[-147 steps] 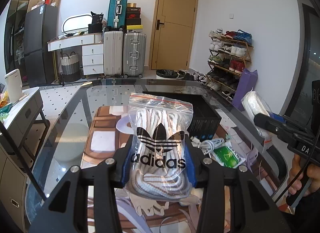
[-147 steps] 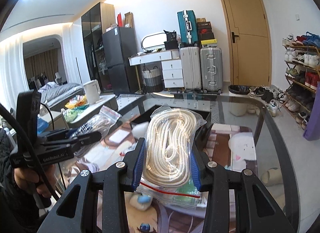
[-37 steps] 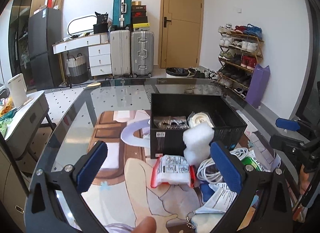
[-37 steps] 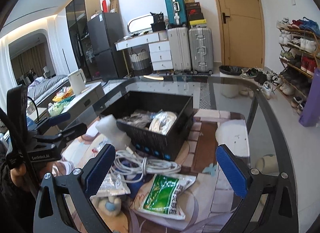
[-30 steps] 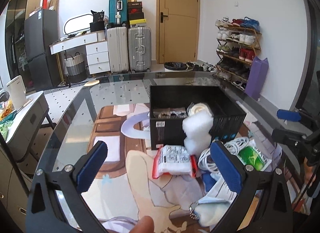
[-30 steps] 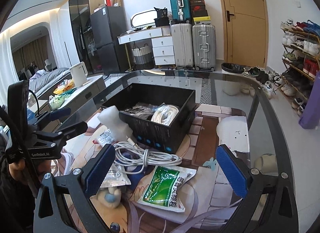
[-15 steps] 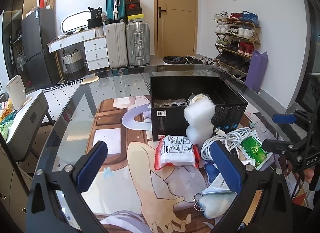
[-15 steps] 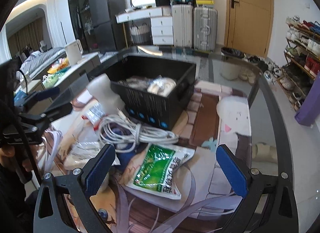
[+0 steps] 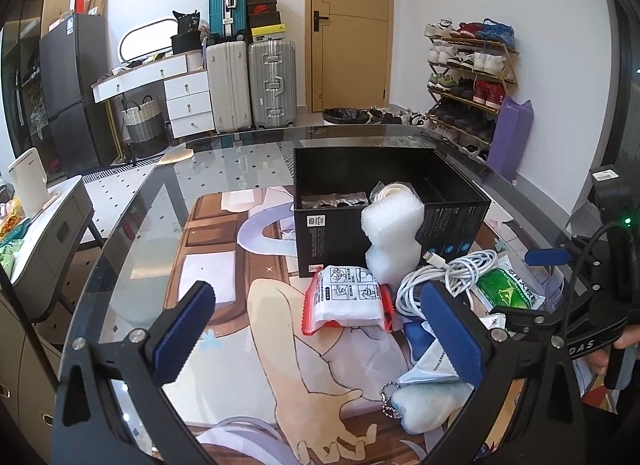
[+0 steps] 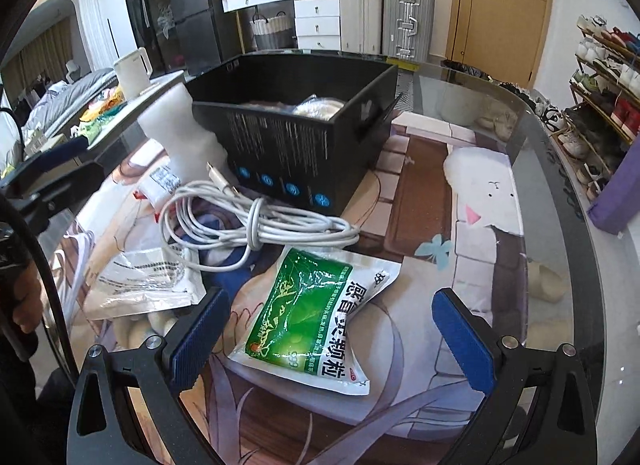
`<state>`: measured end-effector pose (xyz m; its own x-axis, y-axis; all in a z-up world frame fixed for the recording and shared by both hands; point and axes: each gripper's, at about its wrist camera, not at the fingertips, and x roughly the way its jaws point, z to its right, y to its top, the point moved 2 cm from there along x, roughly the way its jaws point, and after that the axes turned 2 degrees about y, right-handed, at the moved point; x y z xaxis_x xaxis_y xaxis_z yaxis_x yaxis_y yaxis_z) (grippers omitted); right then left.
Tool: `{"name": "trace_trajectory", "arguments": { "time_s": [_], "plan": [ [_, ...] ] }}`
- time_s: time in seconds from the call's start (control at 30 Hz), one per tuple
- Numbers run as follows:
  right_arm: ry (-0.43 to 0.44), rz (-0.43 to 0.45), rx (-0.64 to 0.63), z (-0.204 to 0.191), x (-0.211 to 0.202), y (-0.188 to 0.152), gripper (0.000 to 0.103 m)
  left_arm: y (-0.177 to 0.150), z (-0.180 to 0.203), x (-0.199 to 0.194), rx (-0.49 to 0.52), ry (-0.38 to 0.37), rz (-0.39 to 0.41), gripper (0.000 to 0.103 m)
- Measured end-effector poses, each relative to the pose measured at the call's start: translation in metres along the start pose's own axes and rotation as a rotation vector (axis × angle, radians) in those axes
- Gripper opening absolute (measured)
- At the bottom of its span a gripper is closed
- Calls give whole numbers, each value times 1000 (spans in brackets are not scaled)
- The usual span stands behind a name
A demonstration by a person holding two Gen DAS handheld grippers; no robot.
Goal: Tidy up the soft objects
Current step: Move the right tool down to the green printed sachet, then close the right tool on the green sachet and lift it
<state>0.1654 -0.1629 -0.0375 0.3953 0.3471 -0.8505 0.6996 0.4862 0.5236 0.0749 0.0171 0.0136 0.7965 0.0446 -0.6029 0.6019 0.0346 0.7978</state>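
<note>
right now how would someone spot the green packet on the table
Find the black box on the glass table. In front of it lies a coiled white cable, and just nearer is the green packet, the only green thing, with white edges and print.

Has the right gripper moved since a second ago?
Yes. The right gripper has dropped and closed in: the green packet now lies between its open fingers, and the black box looms nearer.

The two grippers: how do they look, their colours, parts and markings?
Both the left gripper and the right gripper have black frames with silver bolts and ribbed blue pads on the jaws. Seen from the left wrist view, the right gripper carries white letters, a black cable and a small green light.
</note>
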Motion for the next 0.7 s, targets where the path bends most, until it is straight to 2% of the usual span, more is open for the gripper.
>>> {"name": "trace_trajectory", "arguments": {
  "time_s": [0.17,0.7],
  "plan": [
    [-36,-33,0,1,10,-4,102,-1,2,0,10,-8,-3,103],
    [-43,-37,26,19,12,-6,102,-4,7,3,22,-24,-26,103]
  ]
}}
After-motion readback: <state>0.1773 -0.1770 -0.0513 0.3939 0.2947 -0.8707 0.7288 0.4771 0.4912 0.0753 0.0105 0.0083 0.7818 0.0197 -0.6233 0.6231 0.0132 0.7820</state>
